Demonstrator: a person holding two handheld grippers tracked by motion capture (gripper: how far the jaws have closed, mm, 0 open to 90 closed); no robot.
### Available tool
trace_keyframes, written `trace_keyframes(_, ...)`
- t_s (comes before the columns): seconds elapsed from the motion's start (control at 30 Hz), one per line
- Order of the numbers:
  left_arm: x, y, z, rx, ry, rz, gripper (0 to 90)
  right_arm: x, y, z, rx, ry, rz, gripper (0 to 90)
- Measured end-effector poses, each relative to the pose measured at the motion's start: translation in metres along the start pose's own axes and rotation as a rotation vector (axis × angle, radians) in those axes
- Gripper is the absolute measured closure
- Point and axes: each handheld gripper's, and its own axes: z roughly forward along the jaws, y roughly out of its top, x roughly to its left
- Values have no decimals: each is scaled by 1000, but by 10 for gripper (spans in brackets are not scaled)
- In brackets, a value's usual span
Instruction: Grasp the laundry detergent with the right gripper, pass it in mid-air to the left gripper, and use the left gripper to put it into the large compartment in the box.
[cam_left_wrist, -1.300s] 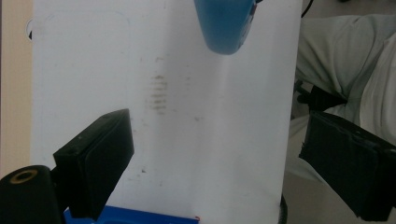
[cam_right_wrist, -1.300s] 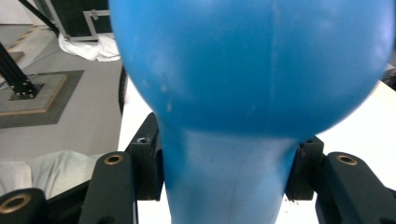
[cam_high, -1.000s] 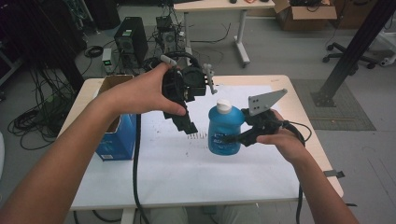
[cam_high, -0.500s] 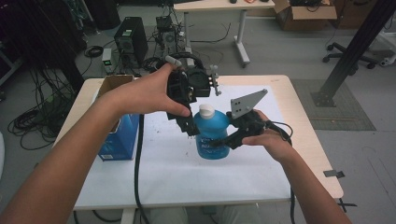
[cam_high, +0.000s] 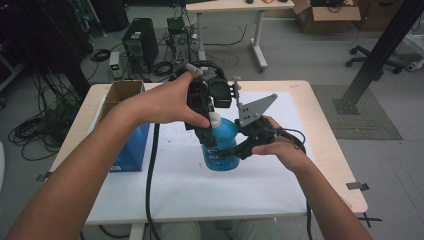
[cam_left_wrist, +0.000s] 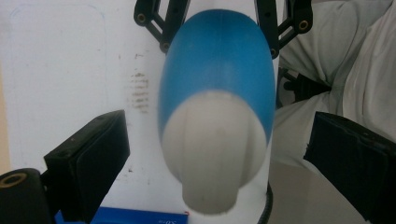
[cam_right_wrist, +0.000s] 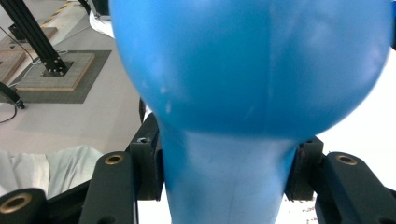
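Observation:
A blue bottle (cam_high: 223, 145) with a white cap (cam_high: 215, 119) is held above the white sheet, tilted. My right gripper (cam_high: 223, 154) is shut on its narrow waist (cam_right_wrist: 229, 182), one jaw on each side. In the left gripper view the cap (cam_left_wrist: 212, 144) points at the camera, with the blue body (cam_left_wrist: 217, 70) behind it. My left gripper (cam_high: 209, 135) comes down from above. Its jaws have just been opening and now stand wide on either side of the cap. The pads (cam_left_wrist: 95, 151) are apart from it.
A blue carton (cam_high: 131, 147) stands at the table's left side, with an open cardboard box (cam_high: 122, 92) behind it. A white sheet (cam_high: 260, 185) covers the wooden table (cam_high: 340, 165). A black cable (cam_high: 149, 180) hangs from my left gripper over the front edge.
The right hand has carried the bottle to the left, under the left gripper, so its cap now sits between the left jaws. The left hand has stayed nearly in place.

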Motion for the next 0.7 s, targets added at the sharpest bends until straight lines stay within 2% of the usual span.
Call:
trace_keyframes(0.37, -1, 4, 6, 10, -13, 39, 69, 3, 4, 5, 3, 35, -6, 440)
trace_keyframes(0.7, -1, 4, 9, 17, -19, 51, 115, 3, 5, 4, 8, 36, -8, 440)
